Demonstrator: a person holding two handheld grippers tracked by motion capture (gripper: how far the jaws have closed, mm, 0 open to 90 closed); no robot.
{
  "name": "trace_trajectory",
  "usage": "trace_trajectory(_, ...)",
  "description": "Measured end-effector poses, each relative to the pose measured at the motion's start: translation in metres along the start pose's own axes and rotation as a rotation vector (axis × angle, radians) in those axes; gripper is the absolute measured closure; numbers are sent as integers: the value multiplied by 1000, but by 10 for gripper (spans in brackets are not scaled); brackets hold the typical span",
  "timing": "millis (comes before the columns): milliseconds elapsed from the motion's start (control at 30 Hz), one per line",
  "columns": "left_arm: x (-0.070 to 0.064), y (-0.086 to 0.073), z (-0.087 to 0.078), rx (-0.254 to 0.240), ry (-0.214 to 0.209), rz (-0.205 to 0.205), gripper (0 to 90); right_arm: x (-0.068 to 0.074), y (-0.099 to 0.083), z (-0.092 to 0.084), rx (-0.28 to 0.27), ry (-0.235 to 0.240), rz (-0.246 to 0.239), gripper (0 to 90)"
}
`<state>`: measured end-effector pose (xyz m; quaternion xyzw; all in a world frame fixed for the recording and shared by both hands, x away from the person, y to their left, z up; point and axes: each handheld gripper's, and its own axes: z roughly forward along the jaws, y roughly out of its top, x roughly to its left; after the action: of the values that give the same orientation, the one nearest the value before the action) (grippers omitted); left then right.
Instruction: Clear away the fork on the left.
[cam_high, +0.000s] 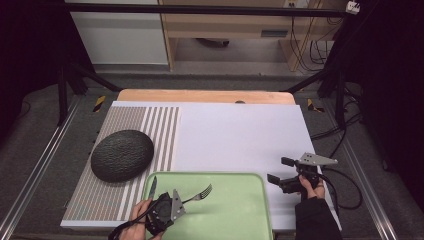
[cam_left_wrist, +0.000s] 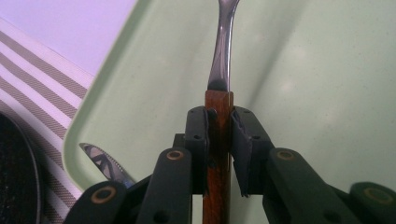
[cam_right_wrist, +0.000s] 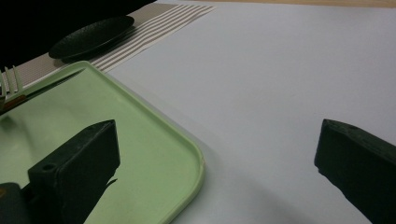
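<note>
Green tray (cam_high: 235, 210) lies at the near table edge; above it, over its left part, the left gripper (cam_high: 172, 200) clenches a fork (cam_high: 200, 193) by its brown wooden handle, tines pointing toward the tray's middle. Inside the tray's left rim lies a knife (cam_high: 152, 187). Beyond the tray's left corner sits a dark plate (cam_high: 122, 155). Right of the tray, the right gripper (cam_high: 279, 170) hovers, jaws spread wide, grasping nothing.
</note>
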<state>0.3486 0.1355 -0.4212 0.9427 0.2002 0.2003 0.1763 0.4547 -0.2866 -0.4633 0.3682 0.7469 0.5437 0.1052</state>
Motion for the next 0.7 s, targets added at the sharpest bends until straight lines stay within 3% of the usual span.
trace_trajectory(233,-7,0,11,52,-20,36,767,0,0,0,0,0,-1,3)
trace_trajectory(700,-17,-2,23,87,-17,113,763,0,0,0,1,-2,-4,3)
